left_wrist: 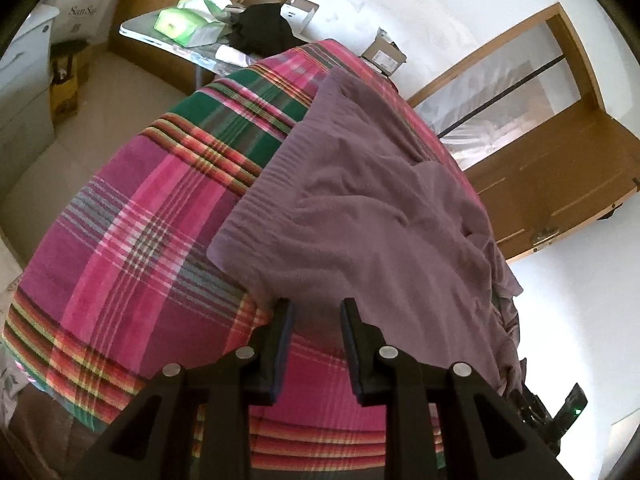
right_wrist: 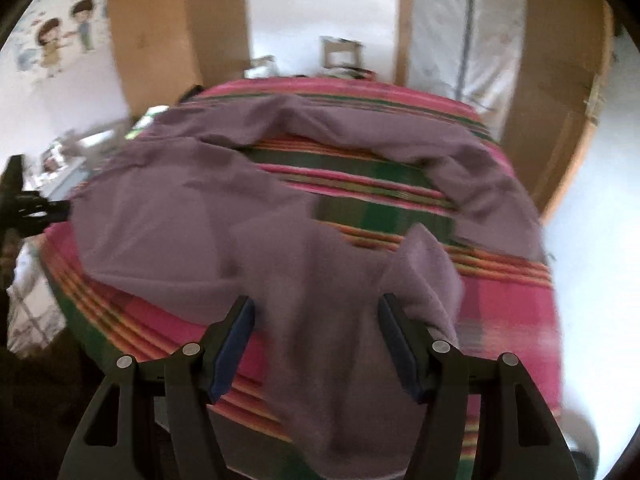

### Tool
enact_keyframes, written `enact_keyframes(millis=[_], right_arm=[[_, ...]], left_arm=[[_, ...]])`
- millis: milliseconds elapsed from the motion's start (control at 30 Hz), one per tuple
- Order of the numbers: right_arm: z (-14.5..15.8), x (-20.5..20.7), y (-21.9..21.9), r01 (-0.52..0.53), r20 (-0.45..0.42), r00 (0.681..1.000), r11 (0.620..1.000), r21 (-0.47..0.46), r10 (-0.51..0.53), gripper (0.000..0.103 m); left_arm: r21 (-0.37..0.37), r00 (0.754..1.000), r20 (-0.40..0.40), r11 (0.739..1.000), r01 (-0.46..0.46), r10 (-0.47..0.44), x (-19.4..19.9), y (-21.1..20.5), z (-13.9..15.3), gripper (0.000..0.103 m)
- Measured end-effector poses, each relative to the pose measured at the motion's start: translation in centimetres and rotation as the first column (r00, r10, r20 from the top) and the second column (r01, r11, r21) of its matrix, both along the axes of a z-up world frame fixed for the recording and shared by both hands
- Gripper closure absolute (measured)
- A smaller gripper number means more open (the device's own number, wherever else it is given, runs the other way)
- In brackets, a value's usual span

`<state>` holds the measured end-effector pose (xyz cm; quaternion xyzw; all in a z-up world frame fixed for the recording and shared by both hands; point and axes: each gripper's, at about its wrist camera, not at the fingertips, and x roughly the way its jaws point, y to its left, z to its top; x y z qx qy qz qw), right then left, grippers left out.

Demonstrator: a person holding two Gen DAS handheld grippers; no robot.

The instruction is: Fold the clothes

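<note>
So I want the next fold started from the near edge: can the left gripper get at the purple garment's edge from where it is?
Probably yes. The left gripper is open, its fingertips right at the purple garment's near edge on the plaid cloth, with nothing between them.

Both wrist cameras look steeply down along their fingers, close over the plaid cloth [left_wrist: 132, 240]. They share the purple garment [left_wrist: 360, 208], seen from its left and near edges.

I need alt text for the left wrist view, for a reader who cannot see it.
A mauve garment lies spread on a pink plaid blanket, its near edge just ahead of the open, empty left gripper. Behind are a green packet and a wooden door.
</note>
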<state>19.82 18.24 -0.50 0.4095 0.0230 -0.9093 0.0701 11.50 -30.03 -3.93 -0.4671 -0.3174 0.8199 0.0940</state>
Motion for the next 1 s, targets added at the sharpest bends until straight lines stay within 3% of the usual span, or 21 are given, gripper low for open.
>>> enact_keyframes(millis=[200, 367, 500, 667, 733, 900, 1000], right_arm=[[0.9, 0.4, 1.3, 0.062, -0.037, 0.997, 0.998, -0.033, -0.063, 0.037], [4.1, 1.7, -2.1, -0.064, -0.181, 0.982, 0.998, -0.009, 0.062, 0.037], [4.6, 1.3, -4.6, -0.196, -0.19, 0.965, 0.979, -0.065, 0.18, 0.037], [1.9, 0.0, -9.7, -0.402, -0.087, 0.914, 0.914, -0.057, 0.397, 0.037], [0.6, -0.7, -11.2, -0.45, -0.048, 0.893, 0.89, -0.077, 0.447, 0.037], [-1.4, -1.6, -13.9, -0.533, 0.004, 0.844, 0.84, -0.101, 0.537, 0.037], [-2.3, -1.9, -15.2, -0.565, 0.036, 0.822, 0.822, -0.067, 0.568, 0.037]], left_arm=[[0.04, 0.999, 0.011, 0.999, -0.035, 0.035, -0.6, -0.6, -0.1, 0.078], [0.057, 0.998, 0.024, 0.997, -0.051, 0.049, -1.1, -0.8, -0.1, 0.077], [0.126, 0.996, 0.035, 0.988, -0.09, 0.086, -1.5, -1.3, -0.7, 0.077], [0.135, 0.995, 0.024, 0.986, -0.098, 0.096, -1.4, -1.3, -0.7, 0.079], [0.159, 0.992, 0.032, 0.98, -0.122, 0.119, -1.5, -1.6, -0.9, 0.081], [0.134, 0.992, 0.009, 0.983, -0.128, 0.128, -1.5, -1.2, -0.5, 0.09], [0.141, 0.991, -0.011, 0.981, -0.131, 0.134, -1.4, -1.1, -0.2, 0.097]])
